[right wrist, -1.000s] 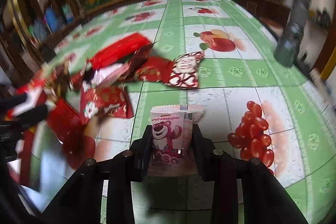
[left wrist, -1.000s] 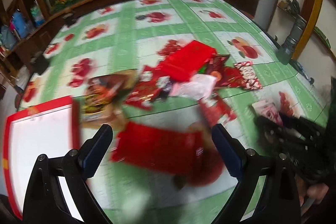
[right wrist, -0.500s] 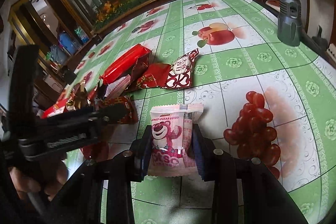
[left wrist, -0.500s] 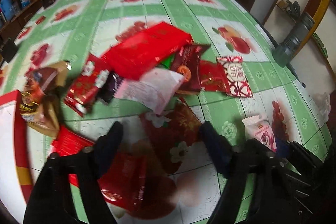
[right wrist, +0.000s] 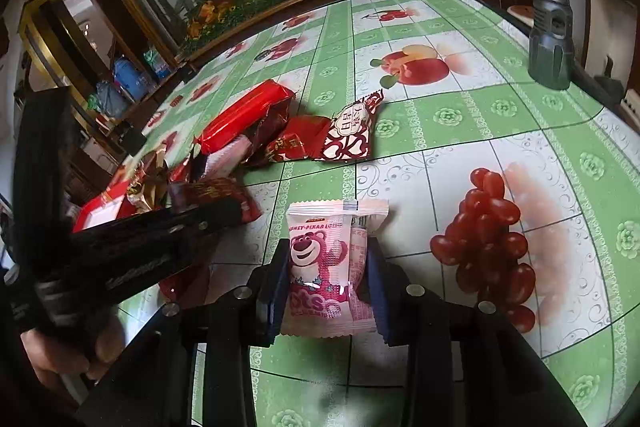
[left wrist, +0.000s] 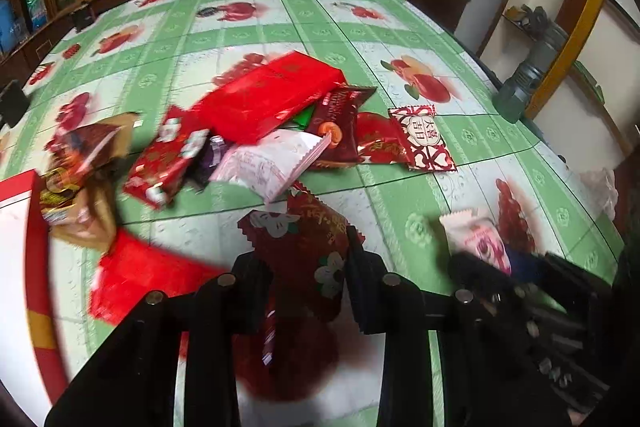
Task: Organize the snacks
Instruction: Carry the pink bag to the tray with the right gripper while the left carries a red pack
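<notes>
dark red packet (left wrist: 308, 247) | clamped between left gripper (left wrist: 308, 291) jaws

Pink packet (right wrist: 326, 267): "DISNEY·PIXAR" (partly legible)

Red tray (left wrist: 28, 267) cut off at left edge, flat red packet (left wrist: 136, 279) motion-blurred w/ print unreadable, dark red packet's (left wrist: 304, 247) lower end hidden behind jaws.

Left gripper (left wrist: 308, 279) angled down, jaws just closed onto a dark red packet (left wrist: 304, 239), right gripper (right wrist: 326, 279) angled down at near right, clamped on a pink packet (right wrist: 328, 259), fingers (right wrist: 72, 351) wrapped around left gripper's handle
</notes>
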A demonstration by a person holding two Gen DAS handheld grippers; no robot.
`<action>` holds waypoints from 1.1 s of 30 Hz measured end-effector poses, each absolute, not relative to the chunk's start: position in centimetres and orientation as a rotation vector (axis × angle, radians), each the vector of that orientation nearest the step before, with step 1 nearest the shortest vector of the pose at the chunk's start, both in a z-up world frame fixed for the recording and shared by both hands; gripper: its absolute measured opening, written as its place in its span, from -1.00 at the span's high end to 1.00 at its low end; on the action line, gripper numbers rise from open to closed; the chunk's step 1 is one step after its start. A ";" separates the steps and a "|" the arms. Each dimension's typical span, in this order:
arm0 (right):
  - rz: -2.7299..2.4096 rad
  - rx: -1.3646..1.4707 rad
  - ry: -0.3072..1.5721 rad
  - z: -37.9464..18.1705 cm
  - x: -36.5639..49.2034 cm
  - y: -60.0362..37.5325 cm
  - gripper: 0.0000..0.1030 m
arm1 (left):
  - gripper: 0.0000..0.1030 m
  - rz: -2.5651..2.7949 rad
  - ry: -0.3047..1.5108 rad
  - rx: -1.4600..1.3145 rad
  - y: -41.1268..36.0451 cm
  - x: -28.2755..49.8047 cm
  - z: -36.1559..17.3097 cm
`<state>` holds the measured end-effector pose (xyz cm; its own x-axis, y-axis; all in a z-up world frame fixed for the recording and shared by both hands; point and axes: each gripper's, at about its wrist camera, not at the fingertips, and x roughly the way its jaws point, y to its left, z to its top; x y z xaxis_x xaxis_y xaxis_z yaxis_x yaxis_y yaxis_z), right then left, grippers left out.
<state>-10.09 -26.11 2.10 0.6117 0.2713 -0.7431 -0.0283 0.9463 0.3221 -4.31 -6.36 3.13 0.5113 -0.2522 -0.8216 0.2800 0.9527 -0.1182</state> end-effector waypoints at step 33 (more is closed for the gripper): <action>0.653 0.049 0.809 9.1 -9.7 3.9 0.31 | 0.41 0.250 0.687 -0.207 25.2 -15.4 7.8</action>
<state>-9.66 3.94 9.15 0.5070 0.5594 -0.6558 -0.5230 0.8044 0.2818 -15.40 25.16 7.85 0.7453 0.1586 -0.6476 -0.2942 0.9498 -0.1059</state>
